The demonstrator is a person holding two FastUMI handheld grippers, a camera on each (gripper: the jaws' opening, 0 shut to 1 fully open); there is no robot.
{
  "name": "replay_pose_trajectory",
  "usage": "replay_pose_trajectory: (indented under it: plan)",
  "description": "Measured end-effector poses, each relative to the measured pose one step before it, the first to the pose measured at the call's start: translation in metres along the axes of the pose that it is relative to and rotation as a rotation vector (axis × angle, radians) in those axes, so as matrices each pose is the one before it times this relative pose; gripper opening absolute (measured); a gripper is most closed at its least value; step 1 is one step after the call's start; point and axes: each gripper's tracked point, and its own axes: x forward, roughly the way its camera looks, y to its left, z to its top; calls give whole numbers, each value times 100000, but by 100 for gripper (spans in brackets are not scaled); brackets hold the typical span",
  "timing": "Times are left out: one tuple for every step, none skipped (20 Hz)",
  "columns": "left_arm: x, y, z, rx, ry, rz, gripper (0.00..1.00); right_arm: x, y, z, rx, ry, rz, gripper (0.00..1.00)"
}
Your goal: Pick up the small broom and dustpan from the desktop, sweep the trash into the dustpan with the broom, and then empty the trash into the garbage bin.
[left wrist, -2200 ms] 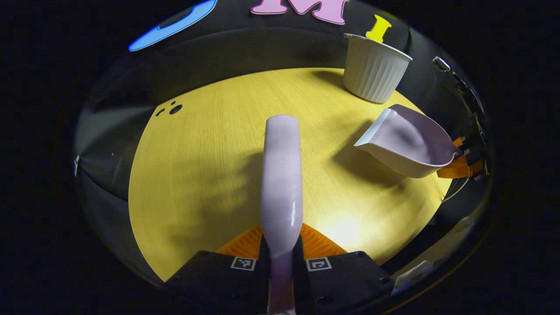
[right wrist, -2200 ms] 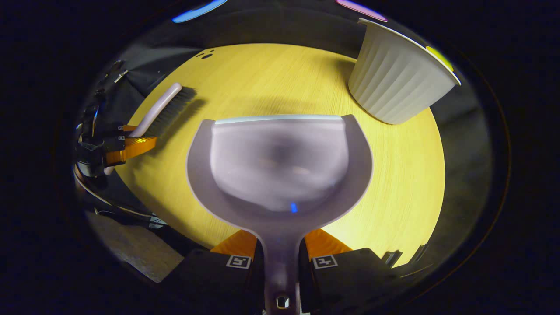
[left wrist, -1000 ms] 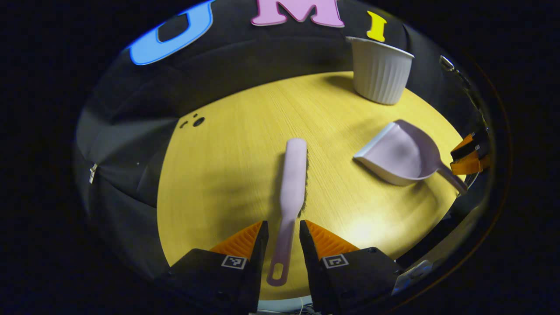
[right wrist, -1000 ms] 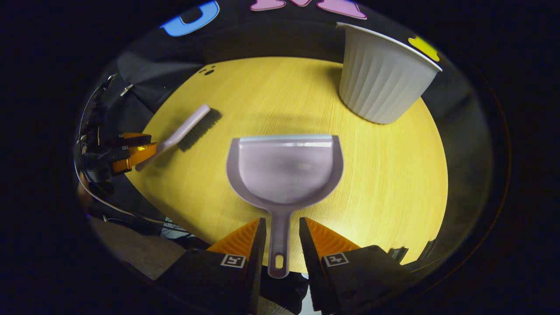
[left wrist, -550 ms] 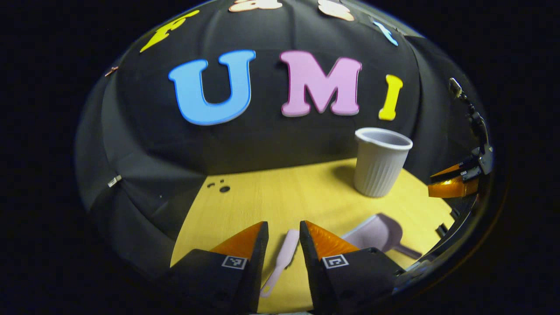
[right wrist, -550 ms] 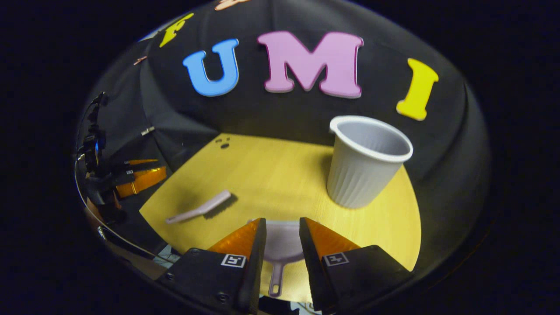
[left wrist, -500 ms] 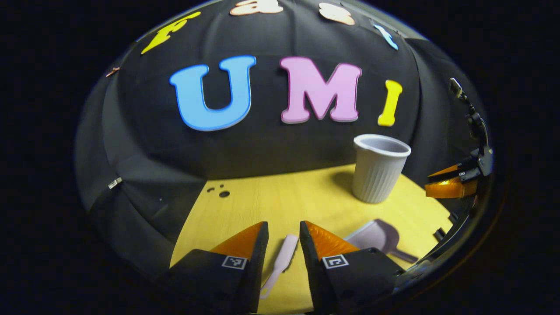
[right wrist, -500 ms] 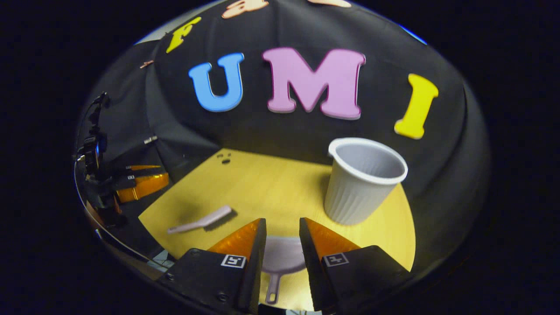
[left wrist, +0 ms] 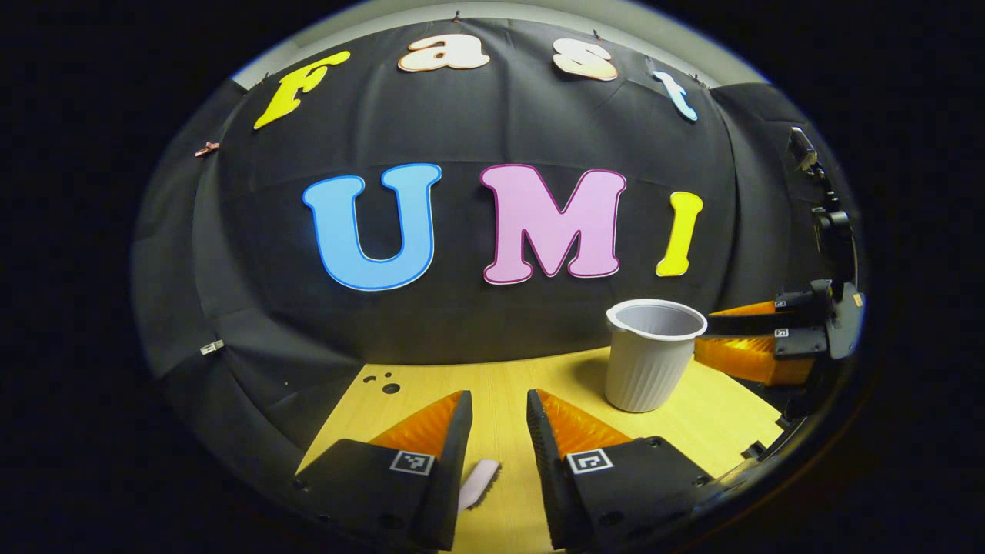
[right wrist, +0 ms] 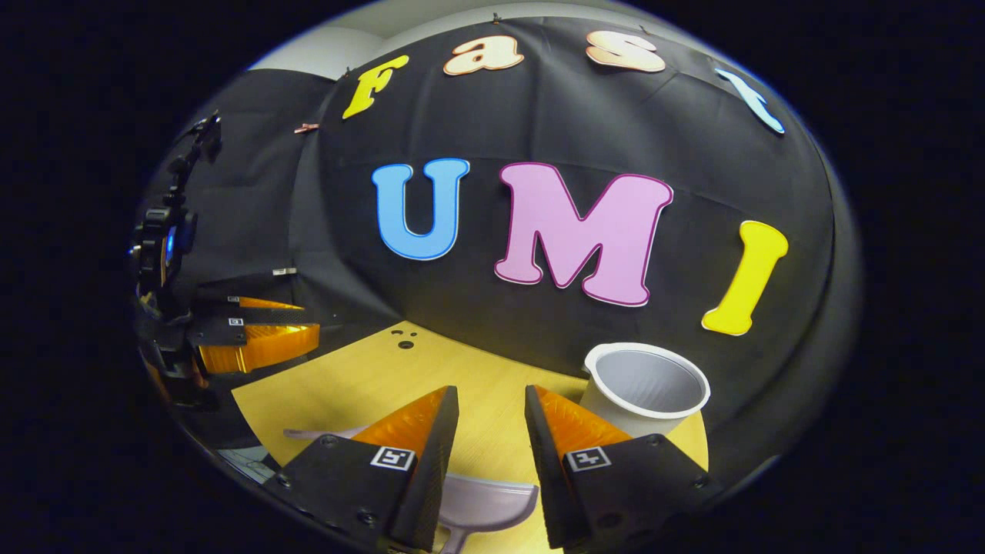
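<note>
Your left gripper (left wrist: 492, 412) is raised above the desktop (left wrist: 539, 377) with its two fingers apart and nothing between them; the fingers are ribbed orange wedges on black blocks, and each block carries a small square black-and-white marker, the only printed sign on the tools. Below the gap, the pale lilac plastic tip of the small broom (left wrist: 477, 483) lies flat on the yellow wood-grain desktop, with a fringe of dark bristles along its right edge. Your right gripper (right wrist: 489, 408) is likewise spread and empty, built the same way with the same kind of markers. Under it lies the dustpan (right wrist: 485, 502), smooth pale lilac plastic with a straight front lip and a rounded body, resting flat on the desktop. The garbage bin (right wrist: 645, 391) is a white, vertically ribbed cup with a rolled rim, standing upright near the far right of the desktop; its inside looks plain grey. No label or brand can be read on the broom, dustpan or bin. A few small dark round holes (left wrist: 385, 385) mark the far left of the desktop.
</note>
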Motion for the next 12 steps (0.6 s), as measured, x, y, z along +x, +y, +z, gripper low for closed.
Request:
replay_pose_trajectory:
  plan:
    - [-233,-238,81,208,-32,739,48,53,328,82,417,151,1821,57]
    - [-234,-157,89,306,53,618,48,-37,140,-132,101,189,981,56]
    - [-145,-163,-348,262,482,522,48,106,22,-121,-399,234,713,57]
    - [-282,-47,-186,112,607,532,48,138,-14,-85,-258,164,648,57]
    - [-252,130,-121,-223,473,985,48,189,100,-61,-219,445,787,57]
    - [-80,140,-242,-627,651,400,48,92,90,-8,-298,427,396,58]
    - [-31,188,-155,-728,746,314,48,-13,1,-41,-202,332,226,57]
    - [24,306,-88,-428,772,489,48,121,72,64,152,494,91,57]
    - [145,320,-217,-295,719,602,48,105,77,-83,127,667,-71,57]
    - [130,214,-282,-420,773,255,48,22,128,-44,-143,660,171,57]
    - [142,303,-35,-356,512,212,48,121,47,115,-639,387,-299,57]
    - [44,234,43,-23,-20,-269,48,75,94,156,-437,32,-332,57]
